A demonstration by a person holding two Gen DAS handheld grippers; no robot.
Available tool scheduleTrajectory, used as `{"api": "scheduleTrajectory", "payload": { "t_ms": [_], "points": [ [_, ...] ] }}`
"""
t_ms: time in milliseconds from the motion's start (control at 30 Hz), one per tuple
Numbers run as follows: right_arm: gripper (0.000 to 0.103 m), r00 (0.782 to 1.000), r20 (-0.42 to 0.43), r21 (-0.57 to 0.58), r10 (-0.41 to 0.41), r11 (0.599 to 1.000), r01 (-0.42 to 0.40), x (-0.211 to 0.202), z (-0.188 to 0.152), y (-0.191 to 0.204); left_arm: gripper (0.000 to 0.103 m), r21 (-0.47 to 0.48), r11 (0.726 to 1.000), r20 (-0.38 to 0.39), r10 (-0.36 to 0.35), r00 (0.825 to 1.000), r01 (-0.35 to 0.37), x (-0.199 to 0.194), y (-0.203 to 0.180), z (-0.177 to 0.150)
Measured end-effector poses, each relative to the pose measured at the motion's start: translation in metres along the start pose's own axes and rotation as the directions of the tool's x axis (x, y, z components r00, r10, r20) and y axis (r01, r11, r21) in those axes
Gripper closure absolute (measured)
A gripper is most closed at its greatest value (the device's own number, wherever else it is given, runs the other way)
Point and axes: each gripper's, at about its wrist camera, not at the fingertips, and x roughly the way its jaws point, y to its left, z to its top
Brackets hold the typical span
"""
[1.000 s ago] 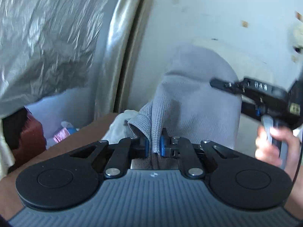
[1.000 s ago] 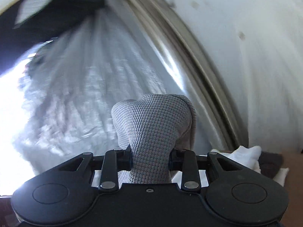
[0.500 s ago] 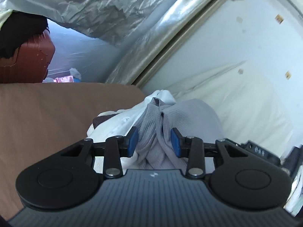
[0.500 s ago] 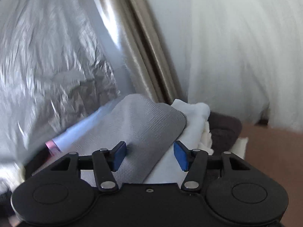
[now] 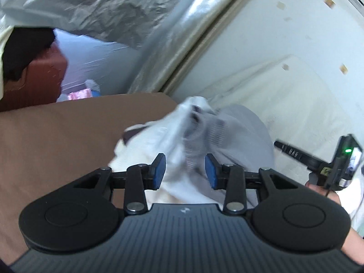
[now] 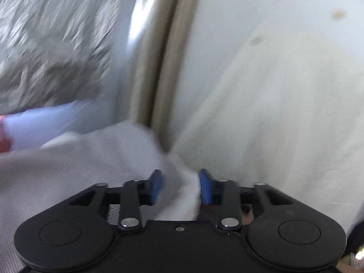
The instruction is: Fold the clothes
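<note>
A grey knit garment [image 5: 241, 134] lies on a pile of white clothes [image 5: 145, 150] at the far right of the brown table [image 5: 56, 141]. My left gripper [image 5: 185, 171] is open just above the pile, its blue pads apart with cloth between them but not pinched. In the right wrist view the grey garment [image 6: 75, 166] spreads to the left, blurred. My right gripper [image 6: 180, 187] is open over a white cloth fold [image 6: 182, 195]. The right gripper also shows in the left wrist view [image 5: 318, 159], held by a hand.
A crinkled silver sheet [image 5: 91, 11] hangs behind the table. A white covered wall [image 5: 284, 68] stands to the right. A reddish-brown suitcase [image 5: 38, 77] sits at the far left. Pink and blue small items [image 5: 79, 94] lie past the table edge.
Both grippers opened and let go of the grey garment, which dropped onto the white pile. Both have pulled back lower over the pile; the left jaws opened wider.
</note>
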Motion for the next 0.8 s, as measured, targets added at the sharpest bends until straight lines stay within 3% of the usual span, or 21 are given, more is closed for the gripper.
{"api": "scheduleTrajectory", "payload": {
  "t_ms": [33, 67, 133, 233, 367, 467, 500, 533, 667, 800],
  "points": [
    [0.054, 0.996, 0.024, 0.043, 0.089, 0.995, -0.089, -0.013, -0.001, 0.001, 0.062, 0.024, 1.0, 0.008, -0.007, 1.0, 0.006, -0.002, -0.009, -0.001],
    [0.049, 0.978, 0.033, 0.09, 0.206, 0.974, -0.208, -0.025, -0.003, 0.004, 0.062, 0.049, 0.999, 0.017, -0.013, 1.0, 0.013, -0.004, -0.019, -0.003],
    [0.044, 0.943, -0.004, 0.089, 0.334, 0.939, -0.332, -0.041, -0.01, 0.025, 0.055, 0.066, 0.997, 0.052, -0.04, 0.998, 0.037, -0.005, -0.03, -0.005],
    [0.044, 0.905, -0.12, -0.044, 0.408, 0.909, -0.415, -0.056, -0.034, 0.076, 0.052, 0.064, 0.996, 0.105, -0.067, 0.992, 0.061, -0.001, -0.037, -0.009],
    [0.043, 0.877, -0.157, -0.166, 0.455, 0.863, -0.477, -0.089, -0.084, 0.109, 0.049, 0.024, 0.994, 0.115, -0.11, 0.987, 0.108, 0.01, -0.021, -0.013],
    [0.046, 0.828, -0.197, -0.084, 0.525, 0.832, -0.548, -0.104, -0.103, 0.102, 0.048, -0.061, 0.997, 0.057, -0.044, 0.997, 0.047, 0.027, 0.003, -0.017],
    [0.046, 0.824, -0.202, -0.027, 0.53, 0.838, -0.545, -0.109, -0.109, 0.094, 0.048, -0.069, 0.997, 0.034, -0.012, 0.999, 0.014, 0.031, 0.007, -0.018],
    [0.046, 0.83, -0.193, 0.016, 0.523, 0.847, -0.531, -0.117, -0.114, 0.085, 0.048, -0.049, 0.999, 0.022, 0.017, 1.0, -0.016, 0.03, 0.004, -0.018],
    [0.044, 0.89, -0.124, 0.115, 0.438, 0.897, -0.426, -0.158, -0.132, 0.047, 0.047, 0.065, 0.99, -0.001, 0.122, 0.992, -0.122, 0.016, -0.02, -0.014],
    [0.044, 0.935, -0.17, 0.128, 0.311, 0.948, -0.292, -0.182, -0.13, 0.031, 0.047, 0.158, 0.983, -0.005, 0.1, 0.995, -0.097, -0.019, -0.064, -0.024]
  ]
}}
